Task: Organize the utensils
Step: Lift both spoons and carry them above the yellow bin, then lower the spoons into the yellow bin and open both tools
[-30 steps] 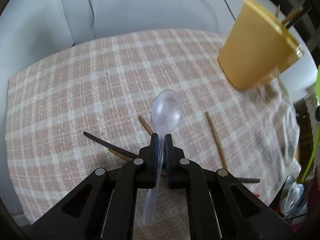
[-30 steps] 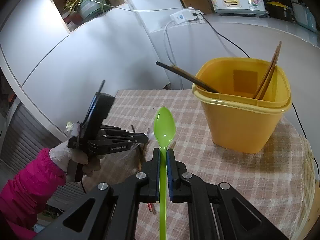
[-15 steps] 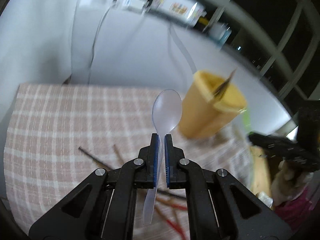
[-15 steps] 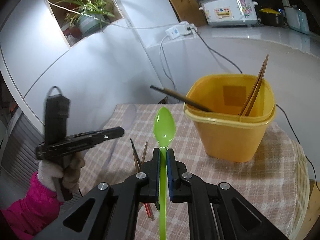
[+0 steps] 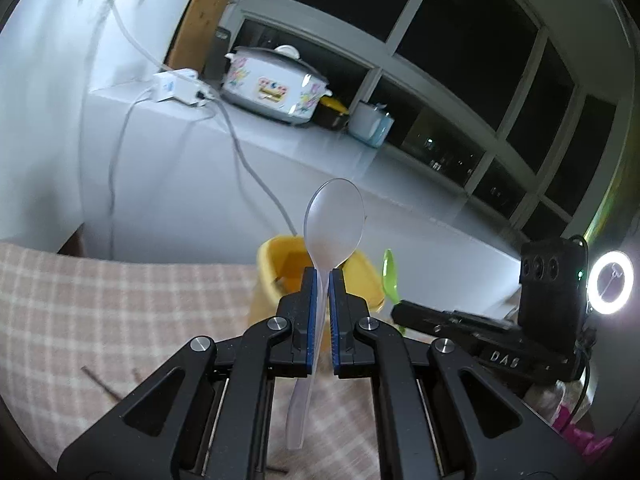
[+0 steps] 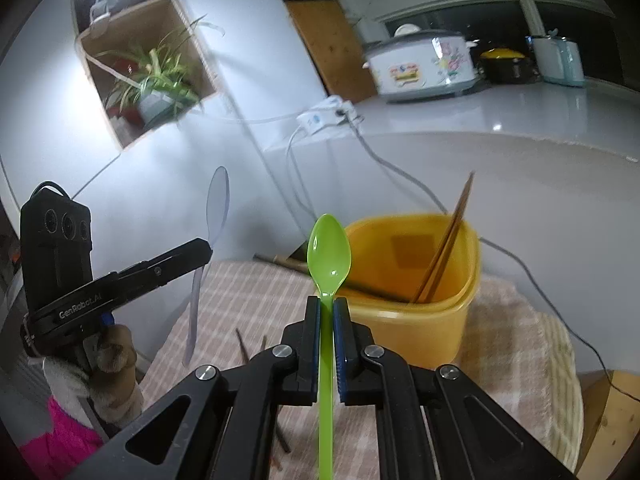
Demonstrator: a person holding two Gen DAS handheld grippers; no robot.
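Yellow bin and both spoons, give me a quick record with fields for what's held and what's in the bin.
left gripper: jaws shut on clear spoon, bowl up
right gripper: jaws shut on green spoon, bowl up
yellow bin: on checked cloth, holds chopsticks
loose sticks: on cloth

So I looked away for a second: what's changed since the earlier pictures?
The left gripper rose and tipped up, lifting the clear spoon off the cloth toward the yellow tub. The right gripper edged closer to it. Both stay clamped; the green spoon is unreleased.
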